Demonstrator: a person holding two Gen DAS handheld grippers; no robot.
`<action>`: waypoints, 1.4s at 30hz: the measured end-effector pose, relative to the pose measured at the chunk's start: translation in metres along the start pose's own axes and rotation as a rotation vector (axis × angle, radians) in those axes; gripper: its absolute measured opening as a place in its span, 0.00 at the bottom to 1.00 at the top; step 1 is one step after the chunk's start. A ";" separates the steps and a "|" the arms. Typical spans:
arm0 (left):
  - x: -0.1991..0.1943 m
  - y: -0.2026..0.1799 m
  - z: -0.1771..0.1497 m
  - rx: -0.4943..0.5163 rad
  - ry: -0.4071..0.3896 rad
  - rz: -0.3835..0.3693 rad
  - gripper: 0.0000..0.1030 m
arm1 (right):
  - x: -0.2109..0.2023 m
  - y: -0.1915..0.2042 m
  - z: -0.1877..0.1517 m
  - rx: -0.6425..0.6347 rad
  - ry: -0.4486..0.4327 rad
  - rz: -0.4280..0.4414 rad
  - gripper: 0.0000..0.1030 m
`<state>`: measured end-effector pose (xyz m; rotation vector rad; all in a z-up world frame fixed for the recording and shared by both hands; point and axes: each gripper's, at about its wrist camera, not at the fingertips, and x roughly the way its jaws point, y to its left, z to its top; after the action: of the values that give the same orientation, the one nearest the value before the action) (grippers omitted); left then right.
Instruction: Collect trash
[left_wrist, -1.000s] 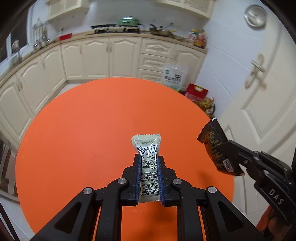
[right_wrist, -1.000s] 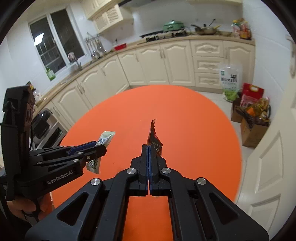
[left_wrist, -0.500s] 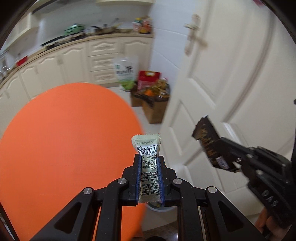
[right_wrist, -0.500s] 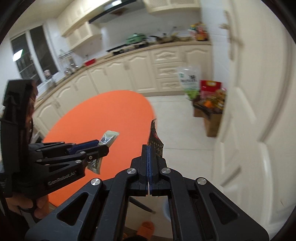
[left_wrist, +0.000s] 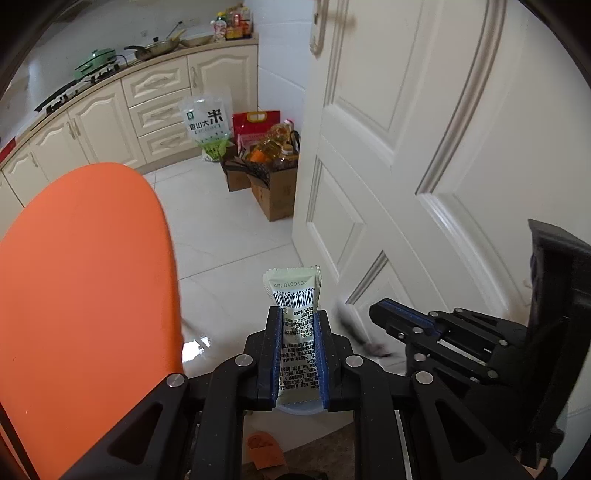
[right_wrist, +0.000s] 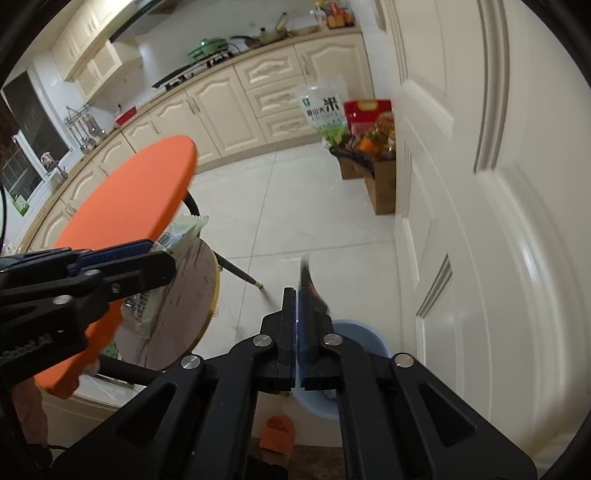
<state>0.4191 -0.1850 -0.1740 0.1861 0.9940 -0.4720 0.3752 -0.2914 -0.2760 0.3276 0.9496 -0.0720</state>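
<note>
A pale green snack wrapper (left_wrist: 295, 332) with a barcode is clamped upright between the blue pads of the left hand-held gripper (left_wrist: 297, 354), held above the white tiled floor (left_wrist: 236, 236) beside the orange bench (left_wrist: 81, 280). A dark wrapper (right_wrist: 312, 286), blurred, appears to be pinched in the closed right hand-held gripper (right_wrist: 296, 332), above a blue bin (right_wrist: 354, 332) near the white door (right_wrist: 480, 221).
</note>
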 end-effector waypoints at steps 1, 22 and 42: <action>0.007 -0.007 0.008 0.005 0.001 0.007 0.12 | 0.006 -0.002 0.000 0.007 0.009 -0.004 0.09; 0.079 -0.038 0.028 0.062 0.083 0.020 0.18 | -0.004 -0.023 -0.021 -0.011 0.000 -0.152 0.44; 0.017 -0.025 0.001 0.058 -0.034 0.124 0.67 | -0.041 -0.007 -0.019 -0.009 -0.054 -0.150 0.56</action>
<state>0.4162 -0.2125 -0.1859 0.2898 0.9302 -0.3896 0.3344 -0.2956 -0.2548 0.2444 0.9192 -0.2126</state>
